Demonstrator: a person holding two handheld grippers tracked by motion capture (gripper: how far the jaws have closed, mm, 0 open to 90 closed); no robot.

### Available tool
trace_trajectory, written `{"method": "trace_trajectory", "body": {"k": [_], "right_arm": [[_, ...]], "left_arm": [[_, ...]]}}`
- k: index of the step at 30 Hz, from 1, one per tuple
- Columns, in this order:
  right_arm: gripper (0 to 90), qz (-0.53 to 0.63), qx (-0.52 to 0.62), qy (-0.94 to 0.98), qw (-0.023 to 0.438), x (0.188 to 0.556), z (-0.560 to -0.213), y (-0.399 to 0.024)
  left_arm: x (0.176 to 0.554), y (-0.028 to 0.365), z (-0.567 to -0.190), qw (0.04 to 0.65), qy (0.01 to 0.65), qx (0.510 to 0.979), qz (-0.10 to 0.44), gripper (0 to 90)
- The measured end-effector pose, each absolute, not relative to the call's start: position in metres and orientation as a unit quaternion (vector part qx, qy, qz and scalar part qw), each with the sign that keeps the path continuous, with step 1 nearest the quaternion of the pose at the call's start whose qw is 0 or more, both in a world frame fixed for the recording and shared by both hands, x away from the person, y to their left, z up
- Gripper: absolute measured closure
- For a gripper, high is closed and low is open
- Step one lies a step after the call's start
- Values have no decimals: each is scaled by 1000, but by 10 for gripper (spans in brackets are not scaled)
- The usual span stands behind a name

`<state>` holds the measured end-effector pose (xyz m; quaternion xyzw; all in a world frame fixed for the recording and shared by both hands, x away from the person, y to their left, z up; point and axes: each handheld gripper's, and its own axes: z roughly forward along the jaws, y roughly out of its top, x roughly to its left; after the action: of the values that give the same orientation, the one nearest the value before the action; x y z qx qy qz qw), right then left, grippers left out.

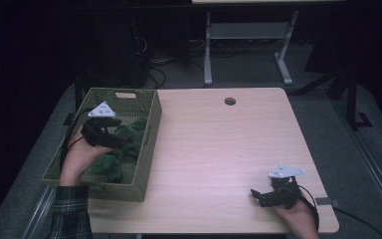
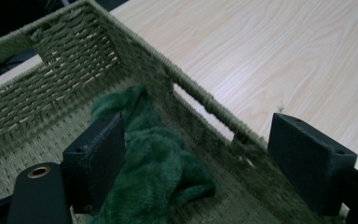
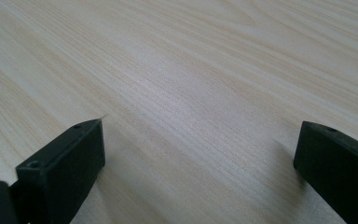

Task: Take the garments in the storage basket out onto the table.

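While over basket (image 1: 148, 130) | left gripper (image 2: 196, 154) gapes | green cloth (image 2: 154, 163) beside one jaw

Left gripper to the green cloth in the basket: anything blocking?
Nothing visible. The left gripper is open above the green cloth, already inside the basket. One jaw sits beside the cloth's edge, the other near the basket's table-side wall, which isn't between them.
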<state>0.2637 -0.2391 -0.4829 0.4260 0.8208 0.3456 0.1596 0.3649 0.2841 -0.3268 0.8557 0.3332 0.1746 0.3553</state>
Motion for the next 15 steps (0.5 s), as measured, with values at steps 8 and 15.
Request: {"method": "trace_trajectory", "body": {"k": [8, 15], "right_arm": [[15, 346, 426, 821, 160, 264, -483, -239], [15, 346, 426, 821, 159, 264, -483, -239]], "left_arm": [[371, 294, -338, 334, 351, 857, 176, 203], [377, 298, -353, 308, 362, 863, 170, 221]]}}
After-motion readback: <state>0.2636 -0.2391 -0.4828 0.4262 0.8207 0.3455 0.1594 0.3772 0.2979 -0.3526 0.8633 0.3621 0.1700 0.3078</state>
